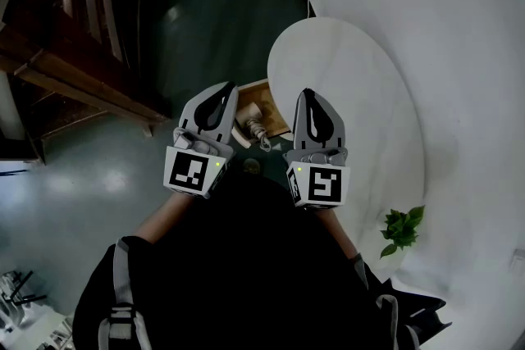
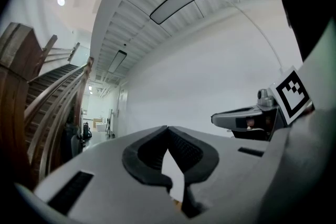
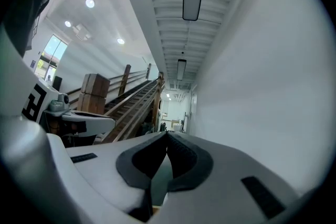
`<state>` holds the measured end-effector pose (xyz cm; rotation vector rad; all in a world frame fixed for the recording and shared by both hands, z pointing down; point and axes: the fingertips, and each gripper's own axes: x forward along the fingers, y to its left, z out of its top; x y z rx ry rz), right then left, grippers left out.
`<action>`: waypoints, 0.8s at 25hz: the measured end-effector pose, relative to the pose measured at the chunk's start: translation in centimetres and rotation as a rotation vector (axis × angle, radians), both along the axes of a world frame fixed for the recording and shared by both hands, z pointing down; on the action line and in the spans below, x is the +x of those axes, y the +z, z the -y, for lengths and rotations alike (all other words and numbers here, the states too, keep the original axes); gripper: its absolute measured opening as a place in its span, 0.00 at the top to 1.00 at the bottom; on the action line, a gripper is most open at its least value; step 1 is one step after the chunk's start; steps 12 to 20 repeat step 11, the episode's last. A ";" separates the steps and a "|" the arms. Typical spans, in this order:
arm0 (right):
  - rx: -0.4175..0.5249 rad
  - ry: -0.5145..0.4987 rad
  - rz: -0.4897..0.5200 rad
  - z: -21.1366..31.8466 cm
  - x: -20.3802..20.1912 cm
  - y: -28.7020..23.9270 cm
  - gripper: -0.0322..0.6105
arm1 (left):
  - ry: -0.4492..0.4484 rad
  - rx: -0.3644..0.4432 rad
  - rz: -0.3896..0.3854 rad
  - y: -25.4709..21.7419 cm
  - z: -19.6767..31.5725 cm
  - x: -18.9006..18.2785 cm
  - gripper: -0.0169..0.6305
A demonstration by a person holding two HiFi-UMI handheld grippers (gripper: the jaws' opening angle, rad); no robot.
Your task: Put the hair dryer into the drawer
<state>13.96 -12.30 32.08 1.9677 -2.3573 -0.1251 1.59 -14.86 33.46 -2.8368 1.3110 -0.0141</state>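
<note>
Left gripper (image 1: 227, 88): held out level in front of the body, jaws closed tip to tip, nothing between them.
Right gripper (image 1: 307, 93): same deal, level, jaws pressed together and empty.
Spacing: side by side, near each other, not touching, both pointing away from the person.
Marker cubes: left cube (image 1: 194, 170) and right cube (image 1: 316, 184) sit at the near ends.
Arms: left forearm (image 1: 160, 219) reaches out from the torso.

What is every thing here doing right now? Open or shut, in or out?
left claw: shut, holding nothing
right claw: shut, holding nothing
drawer: pulled open
hair dryer: lying inside the drawer with its cord
</note>
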 end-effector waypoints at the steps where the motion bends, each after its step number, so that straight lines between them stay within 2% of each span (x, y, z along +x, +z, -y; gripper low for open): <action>1: -0.005 -0.003 -0.003 0.0 0.0 0.1 0.91 | 0.000 -0.006 0.003 0.1 -0.1 0.0 0.96; 7: -0.017 -0.014 -0.003 -0.1 0.0 0.7 0.91 | -0.004 -0.043 0.015 0.9 -0.4 0.2 0.96; 20: -0.017 -0.022 -0.001 0.3 -0.1 1.0 0.91 | -0.006 -0.044 0.012 1.2 -0.2 0.3 0.96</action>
